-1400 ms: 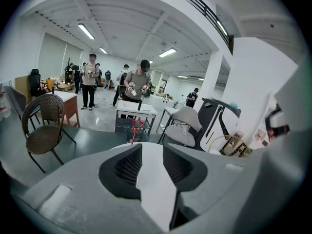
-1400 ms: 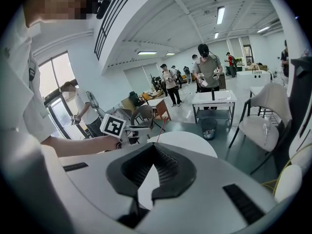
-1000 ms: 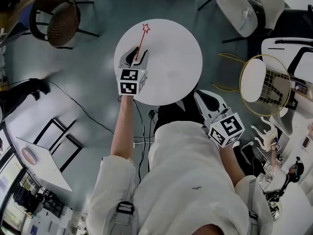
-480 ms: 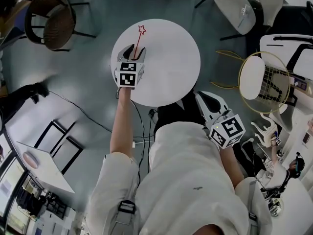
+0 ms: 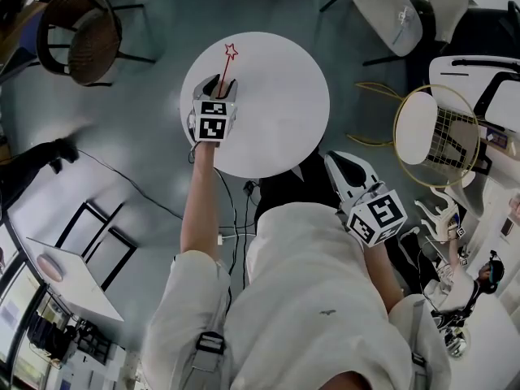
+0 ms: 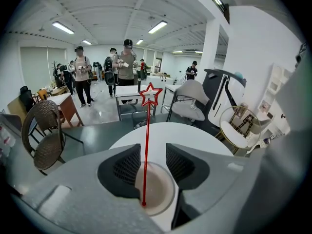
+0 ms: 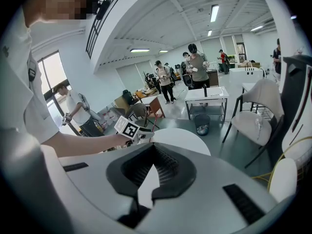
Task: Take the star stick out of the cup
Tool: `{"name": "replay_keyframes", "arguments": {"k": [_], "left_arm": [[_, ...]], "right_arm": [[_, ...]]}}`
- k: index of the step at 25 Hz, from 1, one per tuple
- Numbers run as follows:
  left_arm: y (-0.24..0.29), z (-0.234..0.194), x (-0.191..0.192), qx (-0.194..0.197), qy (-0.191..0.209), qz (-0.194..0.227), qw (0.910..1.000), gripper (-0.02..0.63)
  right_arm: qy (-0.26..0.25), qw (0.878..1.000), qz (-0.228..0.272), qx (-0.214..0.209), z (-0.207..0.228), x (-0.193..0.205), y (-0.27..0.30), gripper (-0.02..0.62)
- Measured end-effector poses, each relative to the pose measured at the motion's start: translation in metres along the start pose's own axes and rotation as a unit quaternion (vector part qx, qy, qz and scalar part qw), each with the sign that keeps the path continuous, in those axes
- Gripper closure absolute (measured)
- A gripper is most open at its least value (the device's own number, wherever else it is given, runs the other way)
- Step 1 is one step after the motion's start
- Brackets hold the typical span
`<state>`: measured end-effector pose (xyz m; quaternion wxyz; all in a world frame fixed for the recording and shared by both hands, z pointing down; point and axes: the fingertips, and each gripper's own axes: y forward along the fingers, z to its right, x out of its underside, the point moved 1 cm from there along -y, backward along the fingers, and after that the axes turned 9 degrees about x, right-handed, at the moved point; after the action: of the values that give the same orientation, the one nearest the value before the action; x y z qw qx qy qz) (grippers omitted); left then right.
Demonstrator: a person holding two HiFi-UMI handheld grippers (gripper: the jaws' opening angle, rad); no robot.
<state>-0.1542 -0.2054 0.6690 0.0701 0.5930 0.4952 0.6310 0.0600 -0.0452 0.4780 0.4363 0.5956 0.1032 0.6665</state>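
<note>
Lining up the grasp
The red star-topped stick (image 6: 146, 150) stands in a pale round cup (image 6: 163, 191) between the left gripper's (image 6: 153, 152) spread, just-narrowing fingers, untouched; next, pinch and lift. The right gripper's (image 7: 152, 150) fingers are together, empty.

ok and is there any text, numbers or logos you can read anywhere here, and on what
No readable words, numbers or brands in any view.
The marker cube on the left gripper: black-and-white square patterns only, no letters.
The marker cube on the right gripper: the same.
The star stick and the cup: no print.
Anything farther off: too small to read.
</note>
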Motion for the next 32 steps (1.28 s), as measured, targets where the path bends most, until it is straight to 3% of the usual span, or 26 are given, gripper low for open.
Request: {"name": "replay_keyframes", "arguments": {"k": [3,10,19,32], "left_arm": [[0.004,-0.003,0.002,-0.004,0.001,-0.005,1.0000,0.471],[0.012,-0.007,0.004,-0.005,-0.002,-0.010,0.9999,0.505],[0.013,-0.015,0.003,-0.027,-0.036,0.000,0.9990,0.575],[0.010,-0.007,0.001,-0.042,-0.019,0.003,0.9989,0.591]], "right_arm": [[0.000,1.000,-0.002,0.004,0.002,0.000,0.002,0.589],[0.002,1.000,-0.005,0.014,0.008,0.001,0.000,0.589],[0.005,1.000,-0.012,0.018,0.008,0.004,0.004,0.589],[0.008,1.000,-0.008,0.024,0.016,0.006,-0.004,0.589]]}}
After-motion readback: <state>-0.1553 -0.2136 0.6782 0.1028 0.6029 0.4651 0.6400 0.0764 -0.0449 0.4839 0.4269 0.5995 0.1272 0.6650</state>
